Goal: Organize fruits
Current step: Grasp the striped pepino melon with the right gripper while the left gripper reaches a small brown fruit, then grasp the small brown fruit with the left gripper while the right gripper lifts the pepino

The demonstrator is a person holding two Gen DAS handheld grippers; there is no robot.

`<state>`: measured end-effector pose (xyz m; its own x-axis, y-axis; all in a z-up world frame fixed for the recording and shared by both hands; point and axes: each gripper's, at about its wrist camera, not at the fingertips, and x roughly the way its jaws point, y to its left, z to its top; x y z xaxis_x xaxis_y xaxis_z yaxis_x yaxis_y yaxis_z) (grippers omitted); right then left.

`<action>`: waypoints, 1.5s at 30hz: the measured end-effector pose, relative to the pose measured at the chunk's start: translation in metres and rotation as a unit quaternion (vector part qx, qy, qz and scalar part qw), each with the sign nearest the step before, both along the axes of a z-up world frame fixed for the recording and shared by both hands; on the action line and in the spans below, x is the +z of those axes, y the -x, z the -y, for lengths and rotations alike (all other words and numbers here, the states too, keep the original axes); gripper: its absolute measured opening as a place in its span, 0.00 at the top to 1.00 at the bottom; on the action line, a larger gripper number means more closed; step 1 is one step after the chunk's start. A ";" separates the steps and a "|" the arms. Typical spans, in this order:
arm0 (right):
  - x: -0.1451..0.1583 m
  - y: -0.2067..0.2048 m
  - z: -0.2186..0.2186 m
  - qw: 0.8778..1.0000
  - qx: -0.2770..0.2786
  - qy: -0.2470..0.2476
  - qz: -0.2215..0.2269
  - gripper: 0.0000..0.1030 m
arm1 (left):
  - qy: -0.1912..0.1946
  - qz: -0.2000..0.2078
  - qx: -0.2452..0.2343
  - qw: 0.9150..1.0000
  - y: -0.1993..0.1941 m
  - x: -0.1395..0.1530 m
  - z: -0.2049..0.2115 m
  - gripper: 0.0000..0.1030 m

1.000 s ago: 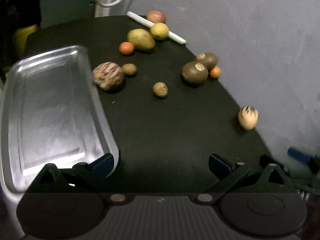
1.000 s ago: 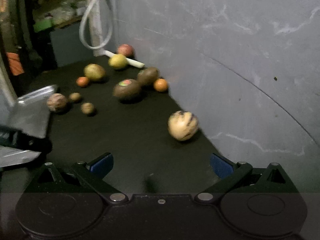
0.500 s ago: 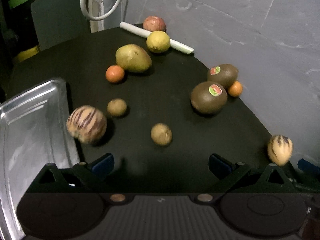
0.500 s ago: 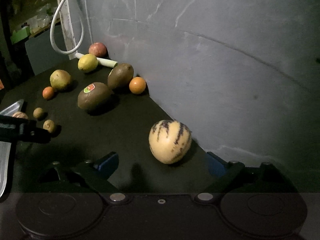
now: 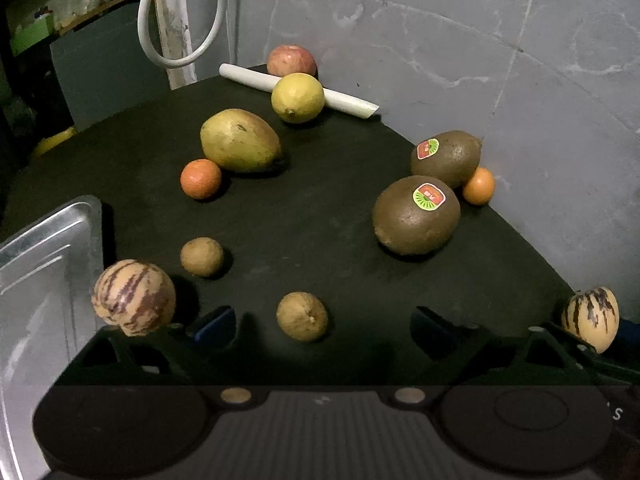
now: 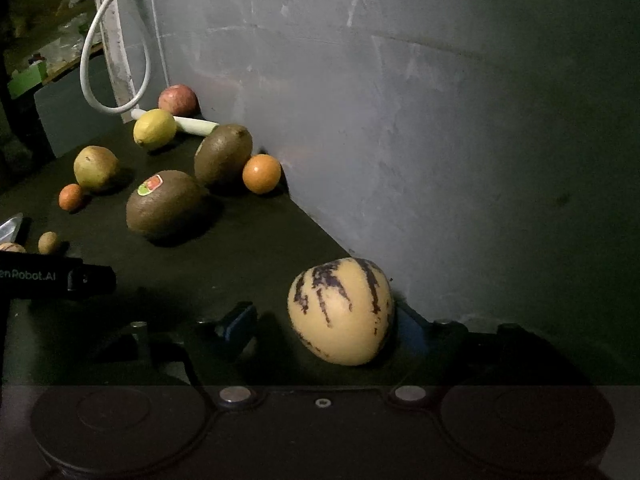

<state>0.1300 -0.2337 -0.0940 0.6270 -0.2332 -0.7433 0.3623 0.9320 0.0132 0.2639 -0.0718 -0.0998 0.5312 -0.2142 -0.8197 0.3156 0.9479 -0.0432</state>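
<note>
Fruits lie scattered on a black mat. My left gripper (image 5: 322,320) is open, with a small brown fruit (image 5: 302,316) between its fingers. A striped melon (image 5: 134,298) sits beside the left finger, next to the metal tray (image 5: 36,264). My right gripper (image 6: 326,326) is open around a pale striped melon (image 6: 342,310) by the wall; the melon touches the right pad and stands apart from the left. This melon also shows in the left wrist view (image 5: 592,318). Two kiwis (image 5: 416,214) (image 5: 446,158), two small oranges (image 5: 200,179) (image 5: 479,186), a mango (image 5: 239,140), a lemon (image 5: 297,97) and an apple (image 5: 291,61) lie farther off.
A grey wall (image 6: 440,120) borders the mat on the right. A white tube (image 5: 344,100) lies by the lemon, and a white cable loop (image 5: 180,12) hangs at the back. Another small brown fruit (image 5: 201,256) lies near the tray. The left gripper's body shows in the right wrist view (image 6: 52,276).
Both grippers have moved forward and lower over the mat. The left one has closed in on the small brown fruit, the right one has come around the pale striped melon.
</note>
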 end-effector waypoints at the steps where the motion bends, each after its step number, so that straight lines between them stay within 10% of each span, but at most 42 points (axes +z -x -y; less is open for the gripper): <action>1: -0.001 0.000 0.000 1.000 0.000 0.000 -0.001 0.27 | 0.003 -0.003 0.001 1.000 0.000 -0.001 0.000 0.10; 9: -0.003 0.001 0.003 1.000 0.003 0.007 0.009 0.44 | 0.019 -0.004 0.014 1.000 0.000 -0.009 0.002 0.21; 25: -0.004 0.001 -0.006 0.998 0.051 -0.001 0.027 0.45 | 0.014 0.007 0.029 0.999 0.005 -0.005 0.008 0.70; 45: 0.025 -0.002 -0.064 0.990 0.127 -0.014 0.051 0.45 | 0.109 -0.003 0.040 0.993 0.033 0.031 -0.055 0.71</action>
<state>0.1323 -0.1699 -0.0689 0.7351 -0.0381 -0.6768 0.1120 0.9915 0.0657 0.2305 -0.0167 -0.0688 0.5495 -0.3432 -0.7617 0.2384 0.9382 -0.2508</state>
